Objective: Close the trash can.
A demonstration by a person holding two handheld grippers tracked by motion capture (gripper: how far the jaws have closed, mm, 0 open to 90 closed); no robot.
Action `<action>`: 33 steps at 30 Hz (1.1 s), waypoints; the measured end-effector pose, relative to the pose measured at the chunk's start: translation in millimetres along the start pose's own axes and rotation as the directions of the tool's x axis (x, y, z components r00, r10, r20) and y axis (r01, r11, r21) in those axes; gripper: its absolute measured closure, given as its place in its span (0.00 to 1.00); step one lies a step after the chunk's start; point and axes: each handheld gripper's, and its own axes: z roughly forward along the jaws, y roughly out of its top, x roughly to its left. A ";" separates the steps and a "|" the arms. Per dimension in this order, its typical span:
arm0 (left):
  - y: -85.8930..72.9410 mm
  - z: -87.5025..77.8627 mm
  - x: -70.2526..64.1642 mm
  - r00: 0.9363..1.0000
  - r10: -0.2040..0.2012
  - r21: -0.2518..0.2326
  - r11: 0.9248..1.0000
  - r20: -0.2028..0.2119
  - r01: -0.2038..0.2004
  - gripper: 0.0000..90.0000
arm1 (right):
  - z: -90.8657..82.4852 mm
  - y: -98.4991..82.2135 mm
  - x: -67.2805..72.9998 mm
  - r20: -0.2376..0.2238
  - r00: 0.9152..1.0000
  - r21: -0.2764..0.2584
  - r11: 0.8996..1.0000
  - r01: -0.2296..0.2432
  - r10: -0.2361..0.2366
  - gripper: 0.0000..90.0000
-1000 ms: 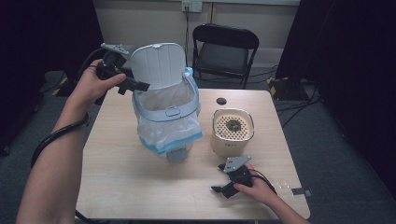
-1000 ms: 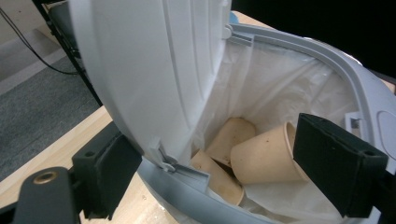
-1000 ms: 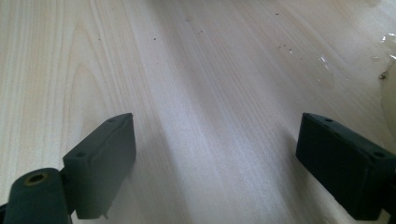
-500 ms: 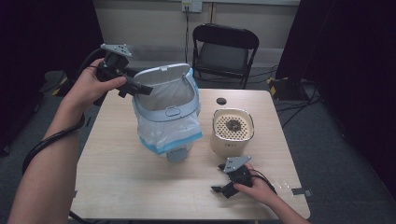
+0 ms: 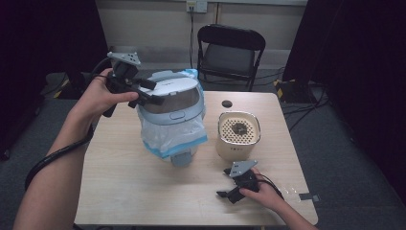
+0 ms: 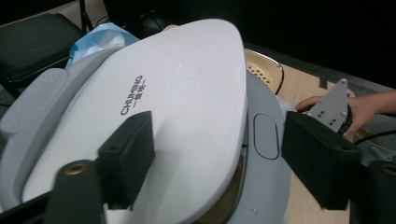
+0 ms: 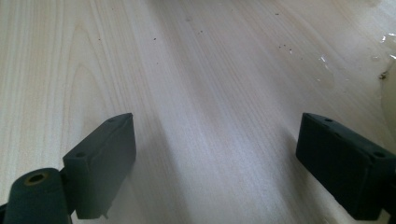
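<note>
Closing the lid (image 6: 177, 93) on the lined bin (image 5: 171, 120) mid-table: left gripper (image 5: 151, 93) jaws, just narrowing, straddle the lid's edge, not pinching. It's light, smooth plastic and slippery, so push near the front lip. Right gripper (image 5: 229, 193) rests open on the table (image 5: 119, 191).

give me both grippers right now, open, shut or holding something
left gripper: open, jaws have just been closing, astride the white lid of the bin, not gripping it.
right gripper: open, empty, low over the table.
</note>
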 end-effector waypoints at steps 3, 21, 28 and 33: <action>-2.9 4.2 0.0 1.000 0.005 0.007 1.000 0.005 -0.005 0.38 | 0.2 0.1 -0.2 0.003 1.000 -0.004 1.000 0.002 -0.002 0.13; -8.0 34.4 4.0 0.995 -0.013 0.024 1.000 -0.094 0.016 0.64 | 0.2 0.1 -0.2 0.003 1.000 -0.004 1.000 0.002 -0.002 0.13; -9.5 39.3 4.2 0.994 -0.011 -0.007 1.000 -0.110 0.010 0.64 | 0.2 0.0 -0.2 0.003 1.000 -0.004 1.000 0.003 -0.003 0.13; -12.9 39.3 3.8 0.993 -0.017 -0.026 1.000 -0.119 0.014 0.65 | 0.3 0.0 -0.2 0.003 1.000 -0.004 1.000 0.003 -0.003 0.13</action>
